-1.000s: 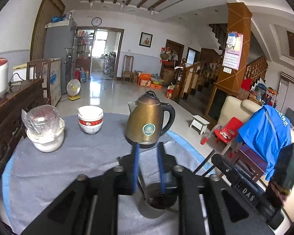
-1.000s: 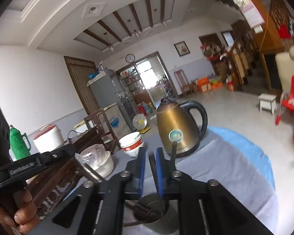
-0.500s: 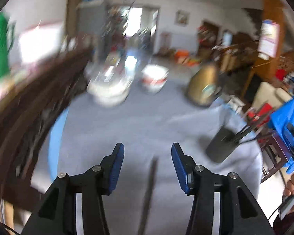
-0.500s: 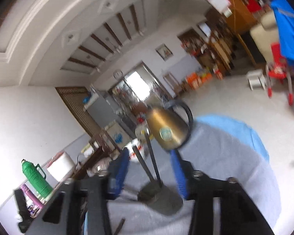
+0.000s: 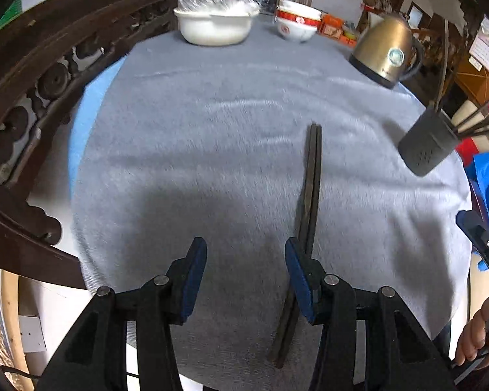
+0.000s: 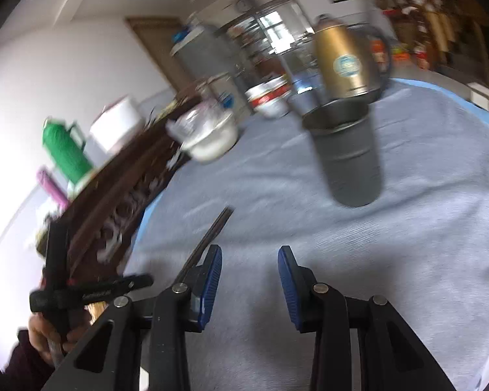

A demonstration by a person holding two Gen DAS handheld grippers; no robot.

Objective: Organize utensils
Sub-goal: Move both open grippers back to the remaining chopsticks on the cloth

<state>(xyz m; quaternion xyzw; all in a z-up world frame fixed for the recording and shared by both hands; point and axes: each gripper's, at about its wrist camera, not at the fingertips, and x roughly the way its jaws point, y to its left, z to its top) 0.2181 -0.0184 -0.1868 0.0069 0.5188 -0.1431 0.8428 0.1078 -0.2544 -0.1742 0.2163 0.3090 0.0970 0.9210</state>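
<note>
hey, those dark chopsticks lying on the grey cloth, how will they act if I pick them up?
The chopsticks look thin and straight, so probably stiff and light. Lying as a loose pair, they may split apart. The fuzzy cloth should limit rolling.

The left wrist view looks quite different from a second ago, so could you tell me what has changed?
Both grippers swung down from the holder to the grey cloth, and their jaws widened. The left gripper now hovers open beside the dark chopsticks lying on the cloth. The kettle, bowls and holder stayed put.
</note>
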